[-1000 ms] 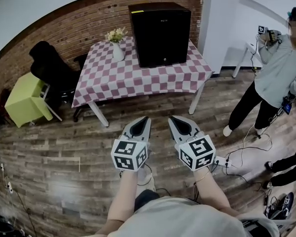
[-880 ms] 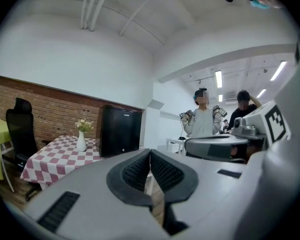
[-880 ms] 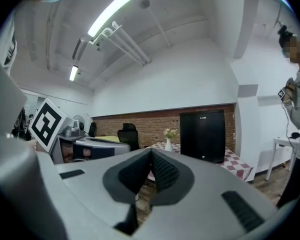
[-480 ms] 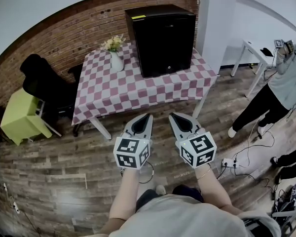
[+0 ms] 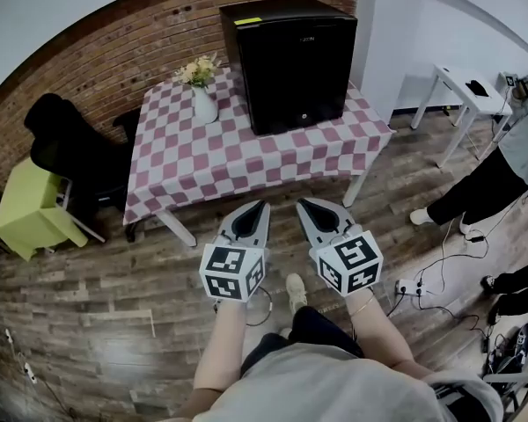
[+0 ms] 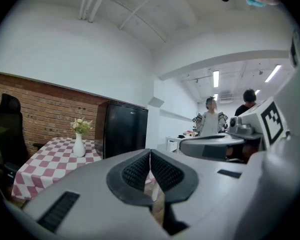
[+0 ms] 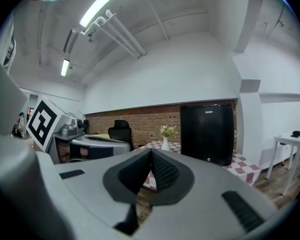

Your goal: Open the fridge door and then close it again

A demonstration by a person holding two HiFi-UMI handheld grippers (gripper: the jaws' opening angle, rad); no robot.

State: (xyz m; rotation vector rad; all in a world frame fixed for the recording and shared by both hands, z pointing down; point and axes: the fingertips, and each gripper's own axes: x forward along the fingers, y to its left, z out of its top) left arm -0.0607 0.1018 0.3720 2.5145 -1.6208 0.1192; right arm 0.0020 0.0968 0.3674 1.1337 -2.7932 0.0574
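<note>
both my grippers sit side by side low in the head view, each pressed closed and empty: the left gripper [image 5: 263, 206] and the right gripper [image 5: 302, 204] show ribbed pads meeting in their own views, with nothing between them. the black fridge [image 5: 290, 64] stands at twelve o'clock from them, on the far side of the table [image 5: 246, 161] with the checked cloth. its door is closed and it is well apart from both grippers. i can't make out a handle on its dark front. a white vase [image 5: 204, 105] of flowers stands at the fridge's nine o'clock. at three o'clock a person [image 5: 497, 170] is cut off by the frame edge, only legs and some torso showing. a black chair [image 5: 70, 152] at ten o'clock is partly hidden behind the cloth.
</note>
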